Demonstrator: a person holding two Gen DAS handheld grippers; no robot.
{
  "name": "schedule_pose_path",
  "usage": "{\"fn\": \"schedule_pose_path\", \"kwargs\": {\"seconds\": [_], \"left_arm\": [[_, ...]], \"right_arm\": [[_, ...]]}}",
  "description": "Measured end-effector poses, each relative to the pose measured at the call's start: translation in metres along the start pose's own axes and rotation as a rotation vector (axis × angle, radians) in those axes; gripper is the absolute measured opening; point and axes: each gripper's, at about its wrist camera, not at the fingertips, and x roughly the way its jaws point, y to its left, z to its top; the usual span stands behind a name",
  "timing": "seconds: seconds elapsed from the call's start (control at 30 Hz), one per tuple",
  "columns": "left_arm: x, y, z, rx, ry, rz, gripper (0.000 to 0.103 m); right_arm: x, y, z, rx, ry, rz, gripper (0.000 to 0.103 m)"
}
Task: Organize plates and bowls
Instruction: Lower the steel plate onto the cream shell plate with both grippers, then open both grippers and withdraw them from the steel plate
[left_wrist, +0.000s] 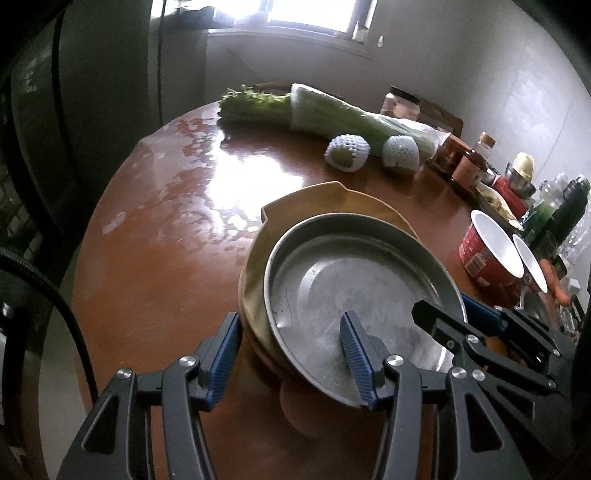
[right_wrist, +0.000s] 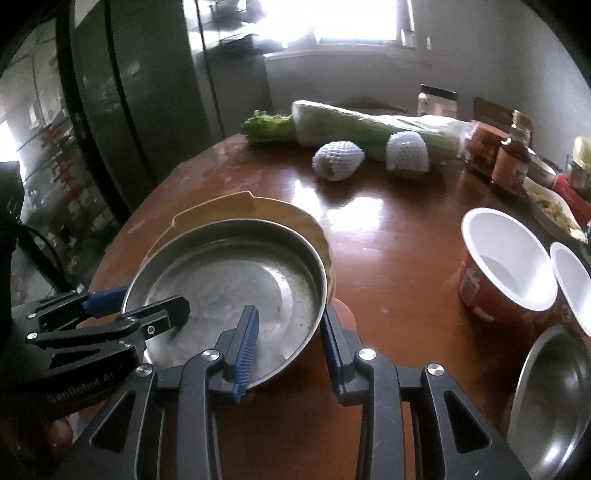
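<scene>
Fingers of both grippers are straddling the near rim of the stack from opposite sides. On the round brown wooden table (left_wrist: 155, 266), the yellow-tan notched plate (left_wrist: 306, 206) is lying underneath, with the shallow round steel pan (left_wrist: 354, 280) sitting inside it, both tipped up a little toward the cameras.

In the left wrist view, the left gripper (left_wrist: 291, 354) is bracketing the near-left rim, one blue pad outside both dishes and one inside the pan; whether the pads are pressing, I cannot tell.

In the right wrist view, the right gripper (right_wrist: 290, 343) is bracketing the near-right rim likewise, its jaws looking narrower and probably clamping.

Both hands are equally near, so the lift seemingly depends on keeping the rim level between them.

Two red paper bowls with white insides (right_wrist: 506, 266) are standing well apart to the right.
</scene>
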Motion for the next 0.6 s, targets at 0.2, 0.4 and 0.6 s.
{"fn": "schedule_pose_path", "kwargs": {"seconds": [0.2, 0.4, 0.6], "left_arm": [[0.004, -0.01, 0.005, 0.019, -0.004, 0.009, 0.055], [0.009, -0.014, 0.011, 0.027, -0.005, 0.014, 0.055], [0.017, -0.011, 0.018, 0.019, 0.0, 0.018, 0.055]], "right_arm": [[-0.002, -0.012, -0.002, 0.026, -0.009, -0.008, 0.035], [-0.002, -0.016, -0.001, 0.033, -0.017, -0.013, 0.035], [0.001, -0.015, 0.003, 0.035, -0.028, -0.013, 0.035]]}}
